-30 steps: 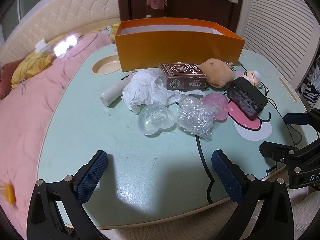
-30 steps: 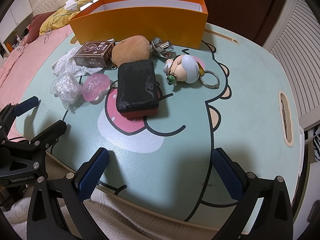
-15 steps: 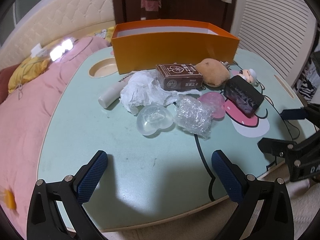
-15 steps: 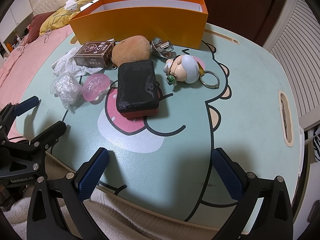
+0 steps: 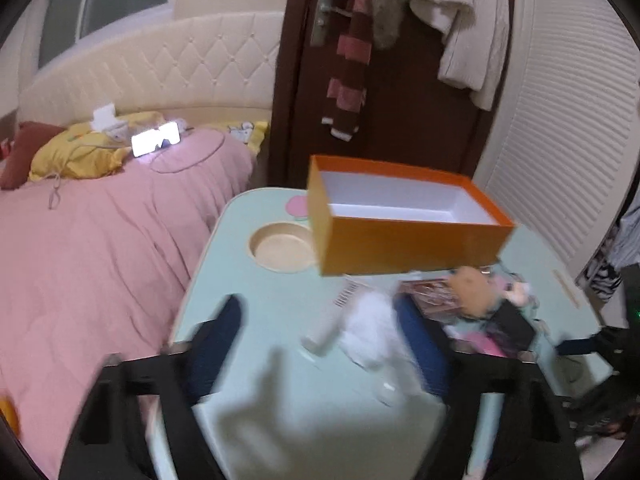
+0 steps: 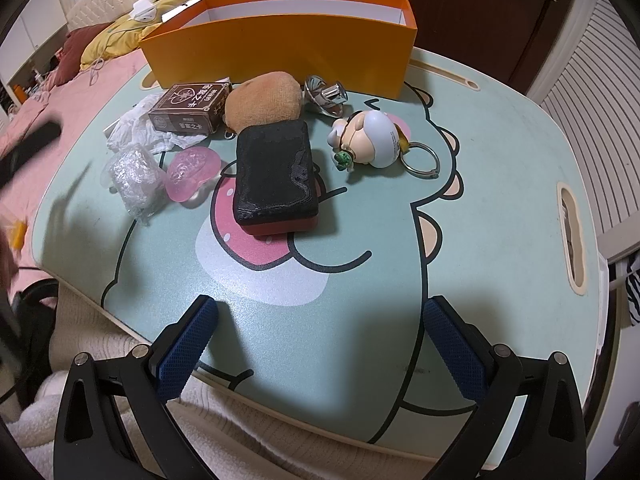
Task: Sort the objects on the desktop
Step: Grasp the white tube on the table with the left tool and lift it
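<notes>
Orange box (image 5: 404, 240) waits empty at the table's (image 6: 480, 184) far edge, clutter heaped before it. My left tongs (image 5: 320, 344), jaws just narrowing, frame the white tube (image 5: 326, 326) and crumpled tissue (image 5: 372, 328) without pinching either. I should centre on one item before squeezing. Right tongs (image 6: 318, 346) hang released, grasping nothing.

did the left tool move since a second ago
Yes. The left tool has swung forward toward the orange box, its jaws just closing with nothing gripped.
</notes>
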